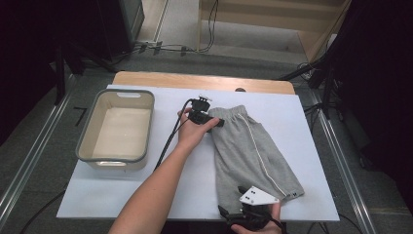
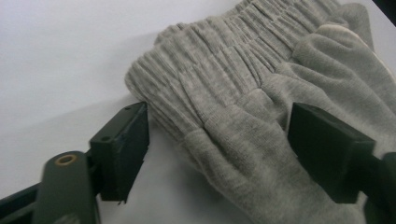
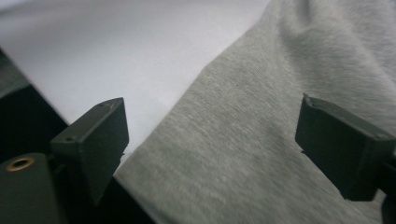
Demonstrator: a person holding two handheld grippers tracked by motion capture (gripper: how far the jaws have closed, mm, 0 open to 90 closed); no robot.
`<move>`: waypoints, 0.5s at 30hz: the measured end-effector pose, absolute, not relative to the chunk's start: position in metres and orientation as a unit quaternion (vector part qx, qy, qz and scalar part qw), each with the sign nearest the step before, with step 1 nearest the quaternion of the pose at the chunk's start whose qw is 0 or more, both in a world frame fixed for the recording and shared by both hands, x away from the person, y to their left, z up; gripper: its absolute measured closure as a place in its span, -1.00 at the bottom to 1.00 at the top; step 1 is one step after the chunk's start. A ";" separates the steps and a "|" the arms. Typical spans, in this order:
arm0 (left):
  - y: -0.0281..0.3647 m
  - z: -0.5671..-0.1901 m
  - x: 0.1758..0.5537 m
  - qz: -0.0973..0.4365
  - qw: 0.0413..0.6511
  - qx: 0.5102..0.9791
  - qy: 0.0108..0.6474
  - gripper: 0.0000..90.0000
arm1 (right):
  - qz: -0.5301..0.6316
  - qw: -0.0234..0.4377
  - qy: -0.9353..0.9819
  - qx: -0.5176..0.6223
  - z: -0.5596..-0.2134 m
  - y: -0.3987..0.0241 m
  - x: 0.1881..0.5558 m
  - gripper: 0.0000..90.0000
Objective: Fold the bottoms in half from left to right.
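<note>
A pair of grey shorts point(image 1: 251, 151) is laid flat on the white tabletop point(image 1: 160, 185), to the right of the grey-rimmed basin point(image 1: 117, 127). The waistband is turned to the far side and the leg hems to the near edge.

The left tongs point(image 1: 214, 120) are placed at the waistband corner of the shorts. In the left gripper view the jaws are seen wide apart, with the gathered elastic point(image 2: 219, 74) lying between them, but the pads are not yet pressed on the cloth.

The right tongs point(image 1: 238, 207) are held at the near hem of the shorts. The jaws are also wide, and the fabric point(image 3: 243, 140) lies between them without being gripped.

It is judged that 2 things could go wrong. If the left tongs are closed too shallow, only 1 layer of the waistband may be caught, and the shorts would be opened instead of lifted. If the right tongs are closed beside the hem edge, the cloth may slip out.
</note>
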State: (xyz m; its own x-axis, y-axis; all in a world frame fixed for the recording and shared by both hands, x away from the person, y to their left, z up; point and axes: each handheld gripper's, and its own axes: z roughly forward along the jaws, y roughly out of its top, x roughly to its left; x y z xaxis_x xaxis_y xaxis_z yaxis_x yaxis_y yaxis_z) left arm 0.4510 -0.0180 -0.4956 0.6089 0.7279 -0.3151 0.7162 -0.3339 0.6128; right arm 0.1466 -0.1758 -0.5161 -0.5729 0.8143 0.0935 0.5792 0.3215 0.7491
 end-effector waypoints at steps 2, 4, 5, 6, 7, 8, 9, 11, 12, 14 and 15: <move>-0.020 -0.497 0.451 0.011 0.364 0.816 0.448 -0.36 | 0.367 0.159 0.803 0.442 -0.521 -0.170 0.150 -0.83; -0.020 -0.498 0.452 0.009 0.366 0.813 0.452 -0.15 | 0.349 0.163 0.810 0.443 -0.525 -0.166 0.152 -0.83; -0.020 -0.498 0.452 0.009 0.366 0.814 0.451 -0.09 | 0.342 0.174 0.814 0.437 -0.525 -0.164 0.151 -0.82; -0.020 -0.497 0.453 0.010 0.367 0.815 0.449 0.01 | 0.335 0.179 0.818 0.432 -0.525 -0.163 0.150 -0.79; -0.020 -0.497 0.454 0.013 0.368 0.814 0.450 0.10 | 0.335 0.178 0.818 0.432 -0.524 -0.163 0.150 -0.69; -0.019 -0.496 0.454 0.014 0.372 0.812 0.450 0.15 | 0.334 0.179 0.818 0.432 -0.523 -0.165 0.149 -0.60; -0.019 -0.494 0.455 0.015 0.373 0.811 0.451 0.22 | 0.333 0.178 0.819 0.432 -0.522 -0.167 0.148 -0.42; -0.019 -0.492 0.457 0.014 0.379 0.808 0.450 0.36 | 0.332 0.181 0.821 0.429 -0.519 -0.172 0.146 0.09; -0.019 -0.491 0.457 0.013 0.381 0.809 0.447 0.40 | 0.332 0.183 0.821 0.427 -0.519 -0.173 0.145 0.27; -0.019 -0.490 0.458 0.014 0.381 0.812 0.441 0.49 | 0.330 0.187 0.824 0.420 -0.518 -0.176 0.143 0.66; -0.019 -0.489 0.458 0.013 0.382 0.813 0.439 0.53 | 0.330 0.188 0.824 0.421 -0.518 -0.178 0.144 0.77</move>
State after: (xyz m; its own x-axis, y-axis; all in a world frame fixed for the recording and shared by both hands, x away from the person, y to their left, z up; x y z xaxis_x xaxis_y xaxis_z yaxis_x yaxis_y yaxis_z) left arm 0.4580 -0.0191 -0.4894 0.6146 0.7236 -0.3139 0.7036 -0.3231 0.6329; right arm 0.1437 -0.1776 -0.5182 -0.5748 0.8177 -0.0311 0.5698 0.4272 0.7020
